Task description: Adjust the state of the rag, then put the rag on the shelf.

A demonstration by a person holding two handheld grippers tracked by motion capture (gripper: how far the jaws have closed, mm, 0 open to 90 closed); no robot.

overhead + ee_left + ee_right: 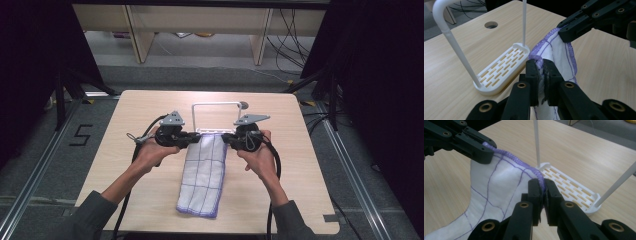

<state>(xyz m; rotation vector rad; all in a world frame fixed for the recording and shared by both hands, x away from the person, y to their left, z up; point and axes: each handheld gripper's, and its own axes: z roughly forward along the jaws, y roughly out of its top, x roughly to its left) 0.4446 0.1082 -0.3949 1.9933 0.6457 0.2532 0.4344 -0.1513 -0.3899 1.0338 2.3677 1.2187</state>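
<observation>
Both grips are thin, so the likeliest failure is a corner pulling free. The left hand-held gripper [192,138] is clamped on one far corner of the white cloth with purple grid lines and purple stitched hem [204,172], and the right hand-held gripper [226,138] is clamped on the other far corner, each pinching little more than the hem. If the two pull apart unevenly or one tugs too hard, I judge a corner could slip out and that side would drop. A second risk is the white plastic rack with a slotted base and tall wire hoop [218,106], just beyond the held edge: it looks light, and a snagged hem or a bumped gripper could tip it. The cloth lies mid-tabletop, its long axis running from the near edge toward the far edge, the far end raised, the near end flat on the wood.
</observation>
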